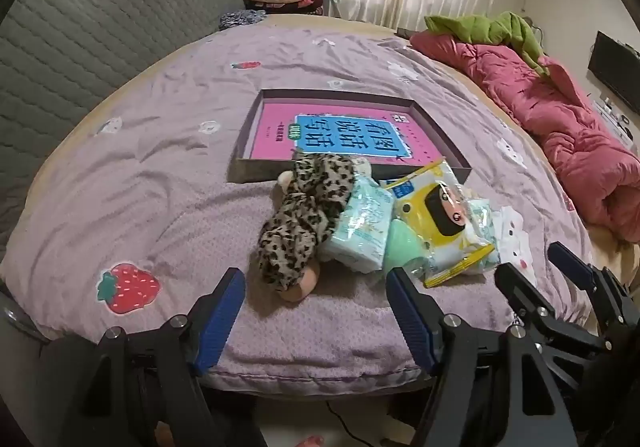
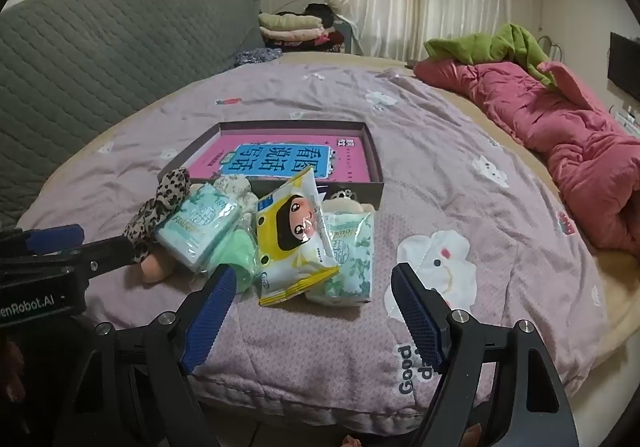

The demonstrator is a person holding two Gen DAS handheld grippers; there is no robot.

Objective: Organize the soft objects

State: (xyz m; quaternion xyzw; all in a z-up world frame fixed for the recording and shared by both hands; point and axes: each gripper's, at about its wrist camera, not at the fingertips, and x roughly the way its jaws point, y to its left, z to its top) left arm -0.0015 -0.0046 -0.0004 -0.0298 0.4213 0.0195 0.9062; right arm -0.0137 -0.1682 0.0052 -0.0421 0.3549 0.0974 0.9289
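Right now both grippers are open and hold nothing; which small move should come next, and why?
Probably ease the right gripper forward onto the yellow tissue pack. It lies on top of the pile, just ahead of the open fingers, and the box behind it has room.

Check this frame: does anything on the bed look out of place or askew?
Yes. The soft items sit in a jumbled heap against the open box, outside it. The yellow cartoon packet leans tilted across tissue packs, and the leopard-print cloth sprawls loosely.
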